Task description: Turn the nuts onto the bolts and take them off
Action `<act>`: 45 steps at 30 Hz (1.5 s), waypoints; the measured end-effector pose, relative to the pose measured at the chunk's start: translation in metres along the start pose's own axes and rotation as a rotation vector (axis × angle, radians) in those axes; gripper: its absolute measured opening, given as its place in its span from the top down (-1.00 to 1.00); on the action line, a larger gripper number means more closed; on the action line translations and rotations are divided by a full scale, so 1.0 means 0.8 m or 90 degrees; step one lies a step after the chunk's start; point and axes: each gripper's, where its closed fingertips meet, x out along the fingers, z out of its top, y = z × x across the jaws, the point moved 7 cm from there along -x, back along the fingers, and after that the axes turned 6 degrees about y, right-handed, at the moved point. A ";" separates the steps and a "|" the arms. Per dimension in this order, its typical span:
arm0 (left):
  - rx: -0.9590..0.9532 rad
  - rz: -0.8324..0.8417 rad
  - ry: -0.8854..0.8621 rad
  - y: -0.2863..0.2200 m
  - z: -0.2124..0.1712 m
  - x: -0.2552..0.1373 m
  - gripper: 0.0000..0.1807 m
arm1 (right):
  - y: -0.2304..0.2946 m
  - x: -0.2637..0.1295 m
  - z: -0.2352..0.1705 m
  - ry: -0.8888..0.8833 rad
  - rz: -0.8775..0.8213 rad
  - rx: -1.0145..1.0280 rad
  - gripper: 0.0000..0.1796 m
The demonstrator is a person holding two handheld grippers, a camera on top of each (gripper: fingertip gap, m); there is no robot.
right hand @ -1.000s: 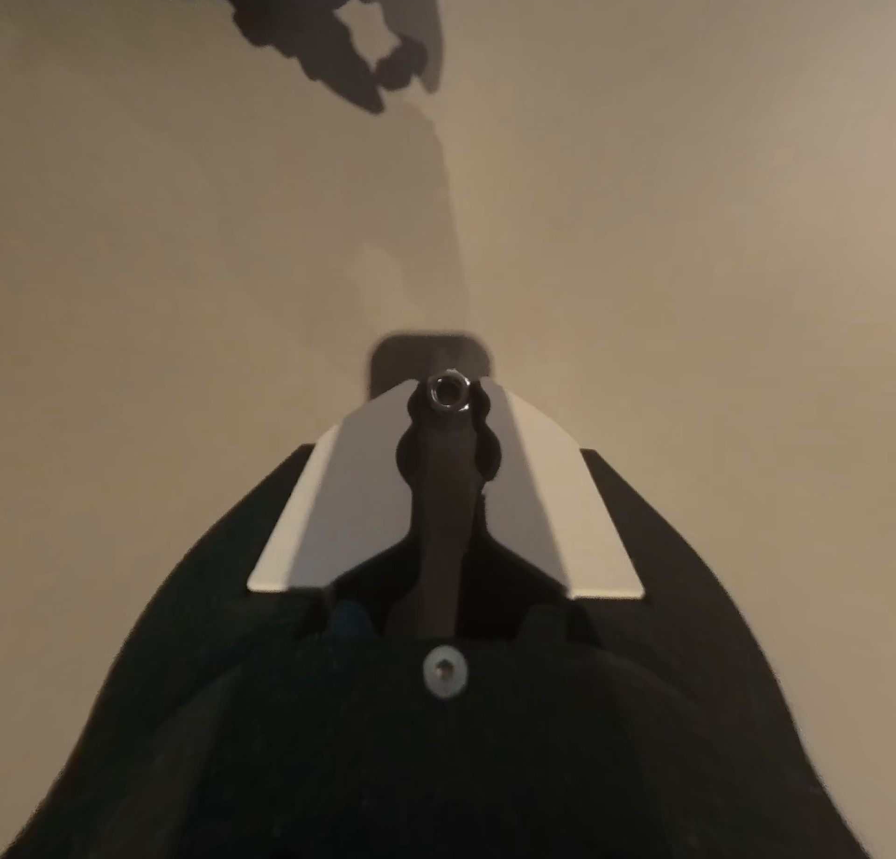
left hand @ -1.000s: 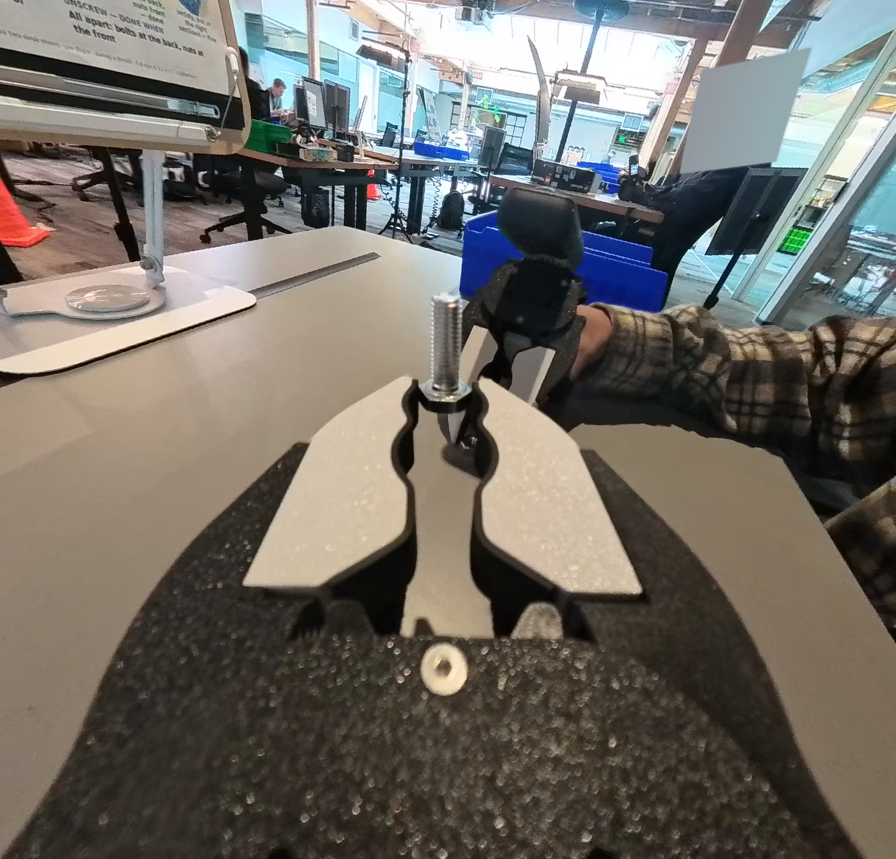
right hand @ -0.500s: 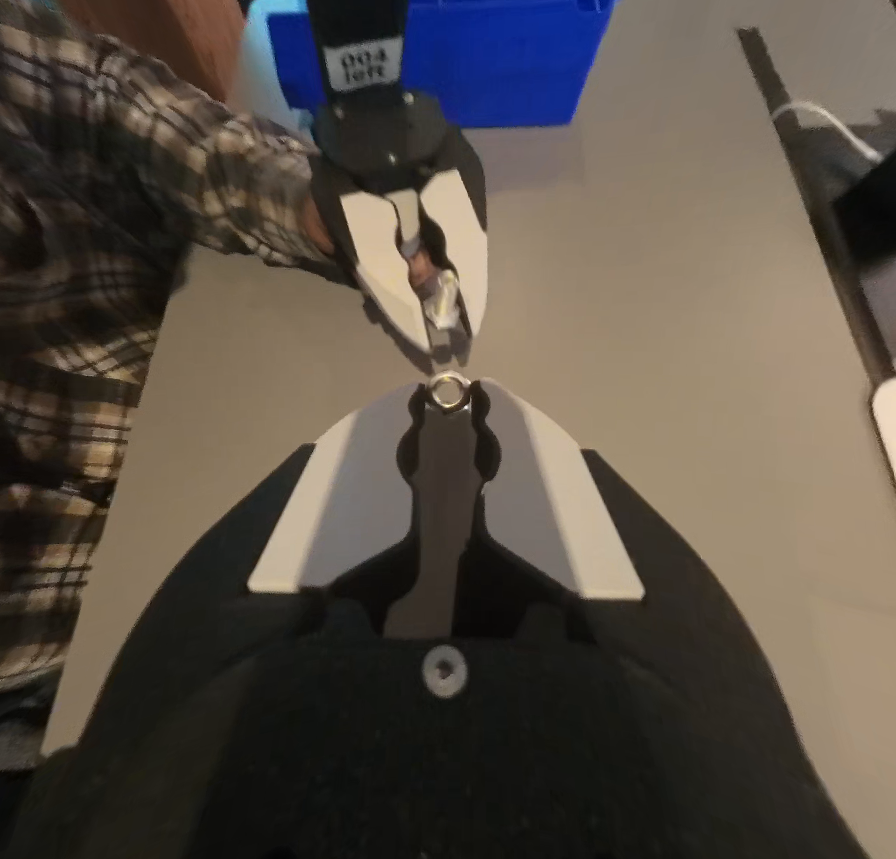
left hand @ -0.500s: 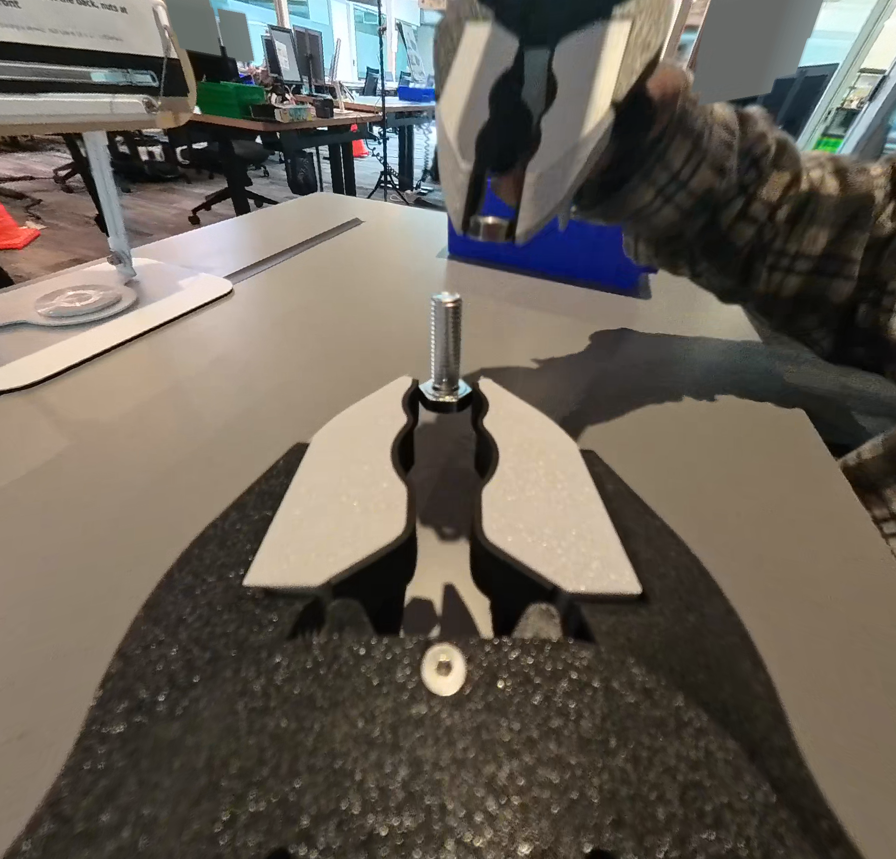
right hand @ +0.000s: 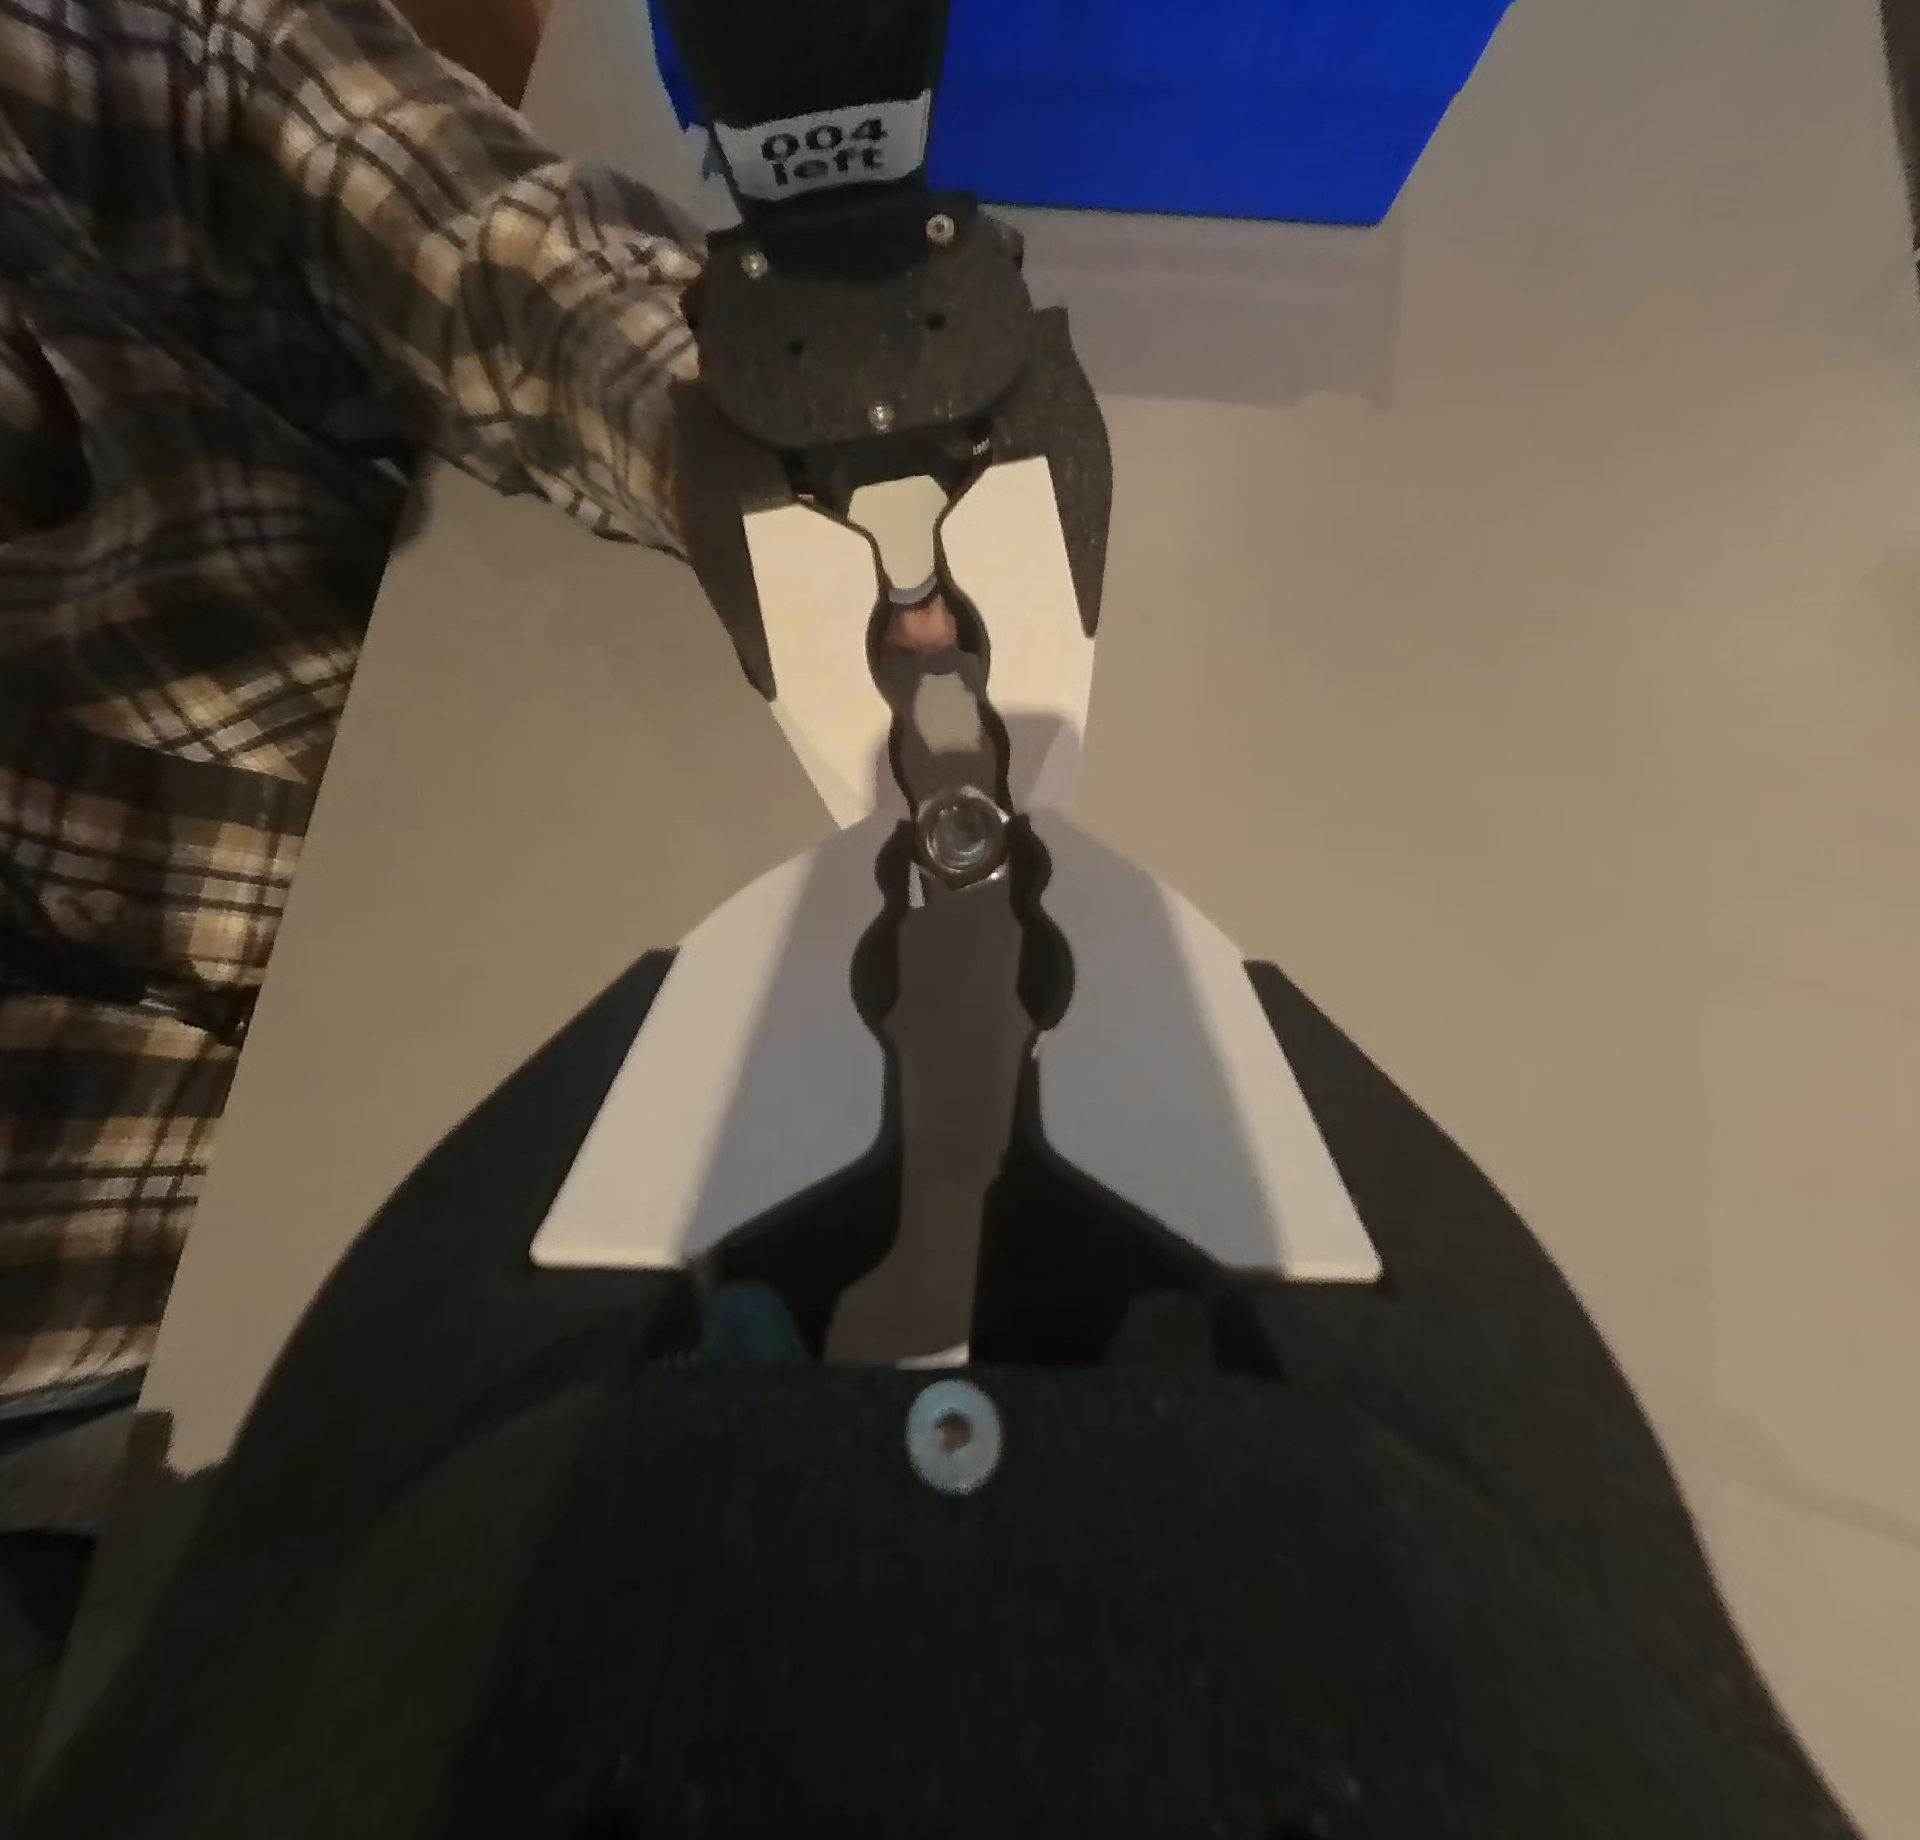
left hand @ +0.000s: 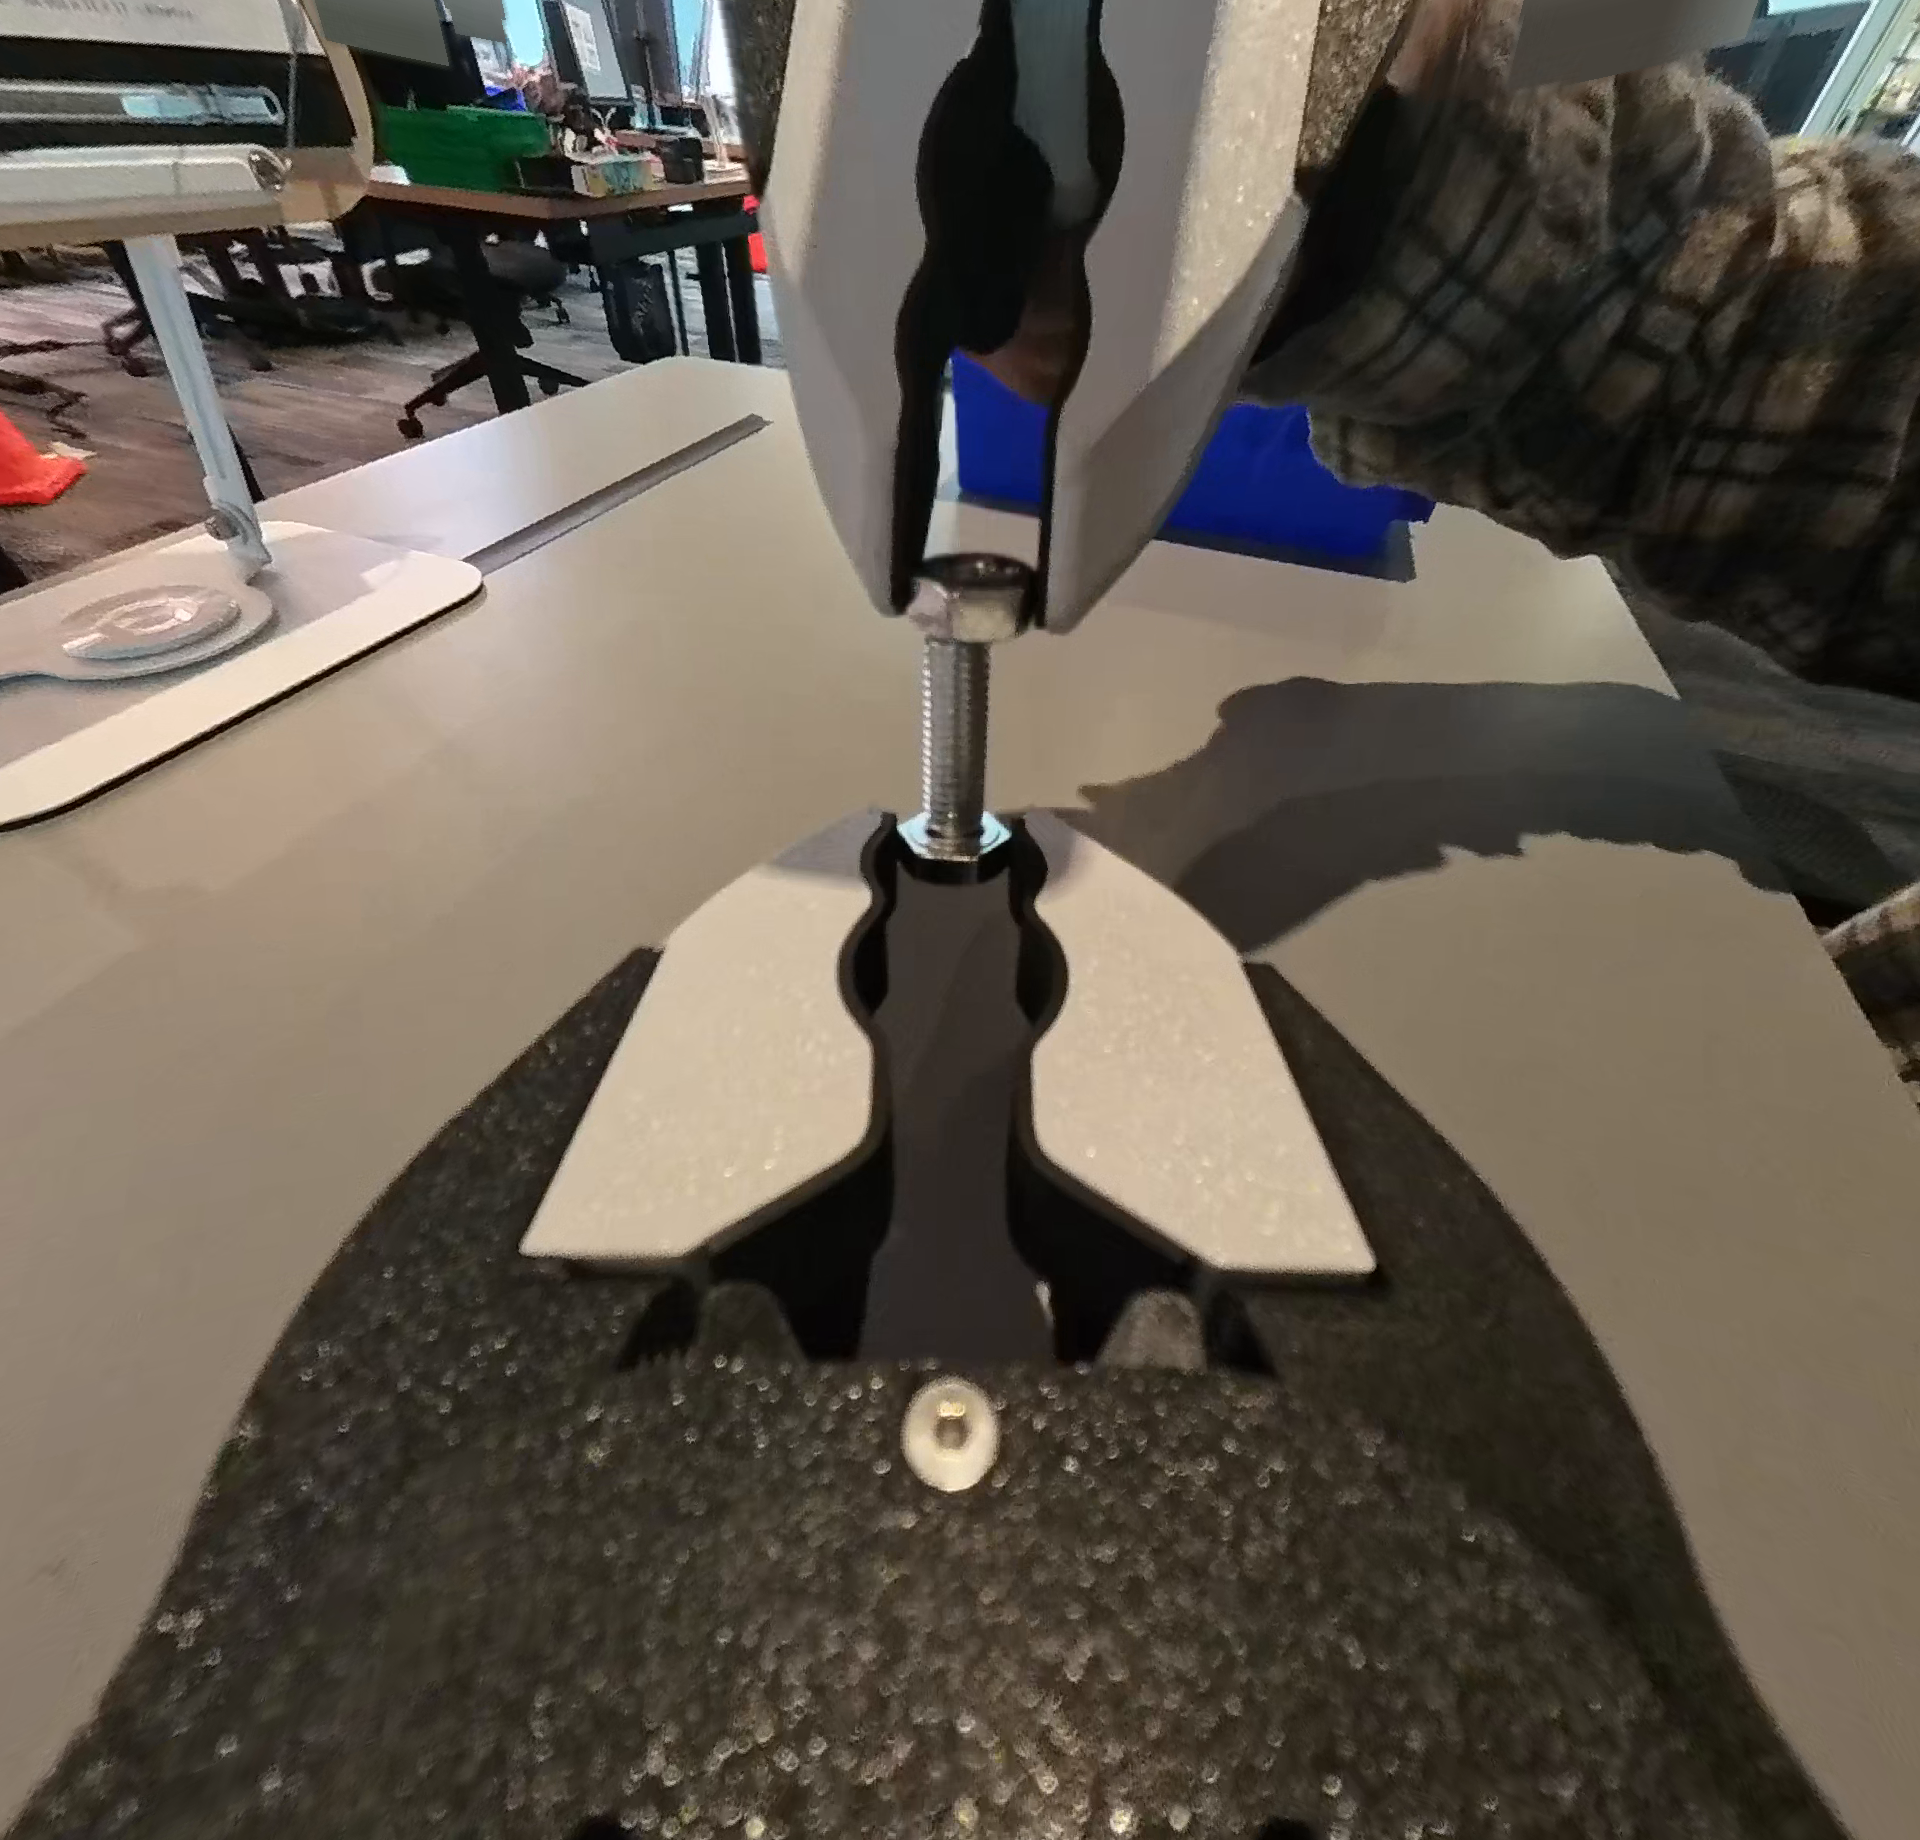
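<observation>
My left gripper [left hand: 951, 845] is shut on the hex head of a silver bolt [left hand: 954, 730], which stands upright with its threads pointing up. My right gripper [left hand: 971, 601] comes down from above, shut on a silver nut [left hand: 968, 606] that sits on the tip of the bolt. In the right wrist view my right gripper [right hand: 958, 860] holds the nut [right hand: 958, 840] and looks straight down the bolt's axis, with the left gripper [right hand: 951, 803] just beyond it. The bolt's shaft is hidden there.
The grey table [left hand: 416, 855] lies under both grippers. A white stand base [left hand: 208, 637] with a sign stands at the left. A blue bin [left hand: 1247, 481] sits at the table's far edge. A plaid sleeve [left hand: 1610, 336] reaches in from the right. The tips of one gripper are about 4 cm away from the tips of the other.
My right gripper lifted off the table with the nut, swung over the bolt and came down until the nut met the bolt's tip. My left gripper kept holding the bolt upright.
</observation>
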 end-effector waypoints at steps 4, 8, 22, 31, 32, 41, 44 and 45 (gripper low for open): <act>0.004 0.001 0.012 -0.003 0.000 0.003 0.78 | 0.000 0.005 0.000 0.020 0.006 -0.007 0.81; 0.005 0.010 0.007 -0.003 0.001 0.002 0.78 | -0.001 0.004 0.000 -0.007 0.011 -0.002 0.81; -0.001 0.010 -0.064 -0.004 0.011 -0.008 0.79 | -0.001 -0.004 0.003 -0.125 0.034 0.006 0.81; 0.002 0.022 -0.099 -0.007 0.018 -0.015 0.79 | 0.000 -0.007 0.003 -0.208 0.049 0.017 0.81; -0.001 0.023 -0.101 -0.007 0.018 -0.015 0.79 | 0.000 -0.007 0.002 -0.211 0.047 0.016 0.81; -0.017 0.026 -0.079 -0.002 0.013 -0.010 0.78 | -0.004 -0.003 -0.003 -0.205 0.026 0.019 0.81; -0.016 0.024 -0.078 -0.002 0.013 -0.011 0.78 | -0.003 -0.004 -0.003 -0.201 0.025 0.014 0.80; -0.017 0.022 -0.079 -0.002 0.013 -0.011 0.79 | -0.004 -0.004 -0.003 -0.199 0.025 0.014 0.80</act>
